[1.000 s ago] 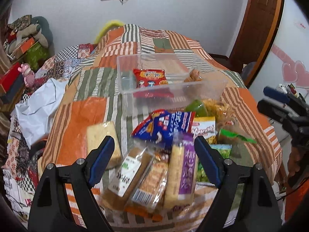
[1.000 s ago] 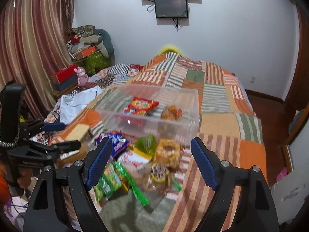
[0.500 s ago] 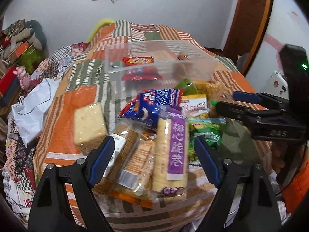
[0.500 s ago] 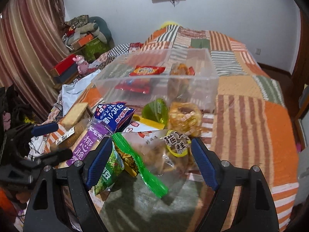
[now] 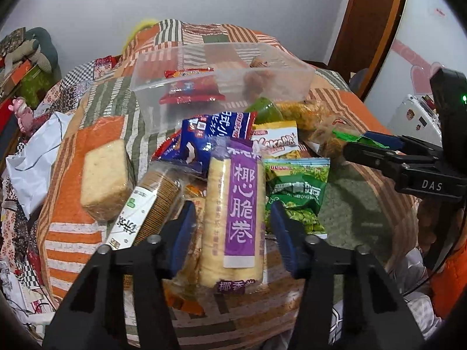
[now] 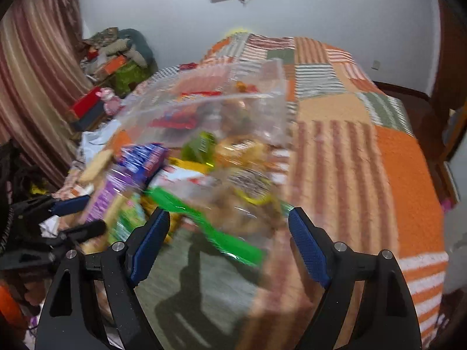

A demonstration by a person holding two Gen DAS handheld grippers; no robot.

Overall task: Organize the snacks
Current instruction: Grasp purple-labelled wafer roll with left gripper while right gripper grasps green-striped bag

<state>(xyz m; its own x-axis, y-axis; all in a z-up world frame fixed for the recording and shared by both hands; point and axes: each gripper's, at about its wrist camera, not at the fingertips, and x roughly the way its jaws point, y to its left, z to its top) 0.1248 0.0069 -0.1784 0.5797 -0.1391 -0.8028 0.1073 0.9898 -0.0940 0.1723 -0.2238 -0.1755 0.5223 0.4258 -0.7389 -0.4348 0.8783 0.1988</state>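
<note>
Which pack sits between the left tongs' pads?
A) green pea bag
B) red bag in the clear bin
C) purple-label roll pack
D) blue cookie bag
C: in the left wrist view the purple-label roll pack lies between the blue pads of the closing left tongs; the green pea bag lies outside the right-hand pad.

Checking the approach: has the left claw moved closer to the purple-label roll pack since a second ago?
Yes. The left claw came down toward the purple-label roll pack, closing around it.
</note>
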